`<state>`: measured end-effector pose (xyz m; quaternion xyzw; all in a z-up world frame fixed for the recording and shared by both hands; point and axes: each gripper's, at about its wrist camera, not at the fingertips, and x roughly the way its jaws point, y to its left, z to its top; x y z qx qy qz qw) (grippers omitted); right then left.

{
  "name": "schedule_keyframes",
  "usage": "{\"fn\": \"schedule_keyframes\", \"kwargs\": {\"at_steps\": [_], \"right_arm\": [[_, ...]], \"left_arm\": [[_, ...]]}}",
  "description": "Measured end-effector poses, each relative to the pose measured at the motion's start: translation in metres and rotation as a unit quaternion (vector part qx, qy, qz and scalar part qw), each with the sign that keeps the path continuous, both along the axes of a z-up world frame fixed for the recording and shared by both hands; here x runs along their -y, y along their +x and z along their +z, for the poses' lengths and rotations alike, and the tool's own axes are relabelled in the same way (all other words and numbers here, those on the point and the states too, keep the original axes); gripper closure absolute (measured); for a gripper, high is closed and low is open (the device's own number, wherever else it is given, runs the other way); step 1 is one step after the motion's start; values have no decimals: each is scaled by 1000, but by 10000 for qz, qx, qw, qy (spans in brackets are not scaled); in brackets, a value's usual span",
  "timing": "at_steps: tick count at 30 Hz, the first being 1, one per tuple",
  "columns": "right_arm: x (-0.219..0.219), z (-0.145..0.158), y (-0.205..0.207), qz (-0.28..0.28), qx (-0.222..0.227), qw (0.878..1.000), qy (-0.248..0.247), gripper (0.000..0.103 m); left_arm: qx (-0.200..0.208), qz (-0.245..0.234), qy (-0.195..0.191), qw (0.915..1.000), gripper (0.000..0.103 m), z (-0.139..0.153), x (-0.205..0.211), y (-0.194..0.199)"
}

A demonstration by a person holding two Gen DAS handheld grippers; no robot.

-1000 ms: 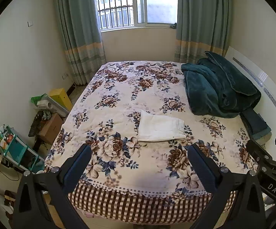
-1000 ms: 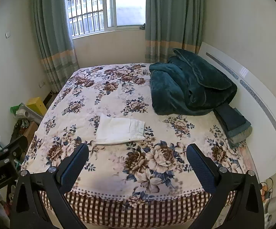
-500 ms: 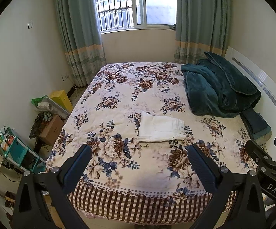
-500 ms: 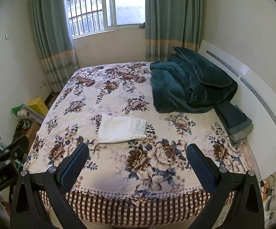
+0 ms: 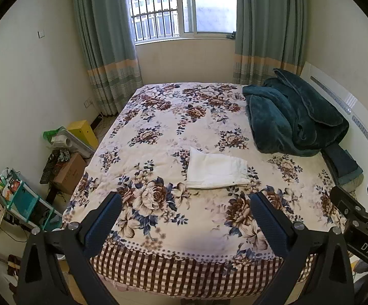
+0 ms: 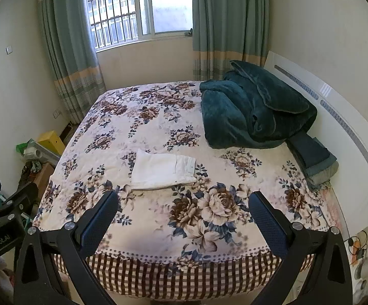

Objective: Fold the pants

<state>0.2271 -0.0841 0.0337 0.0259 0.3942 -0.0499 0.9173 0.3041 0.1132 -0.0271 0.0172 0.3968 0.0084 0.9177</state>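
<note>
I've got the white pants point(image 5: 215, 170) folded into a neat rectangle, lying flat near the middle of the bed point(image 5: 158, 117), on the flowered bedspread. My left tongs point(image 5: 186, 218) hang spread wide over the foot of the bed, holding nothing. My right tongs point(image 6: 184, 217) hang spread and empty too, well apart from the pants. A dark green blanket point(image 6: 250, 111) sits heaped against the white headboard point(image 6: 336, 117).
</note>
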Motion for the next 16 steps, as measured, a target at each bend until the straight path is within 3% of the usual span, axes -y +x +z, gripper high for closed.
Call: {"fn": "schedule_keyframes", "kwargs": {"at_steps": [16], "right_arm": [[-5, 1, -4, -37, 40, 10000, -18, 0]], "left_arm": [[80, 16, 65, 9999, 0, 6, -12, -1]]}}
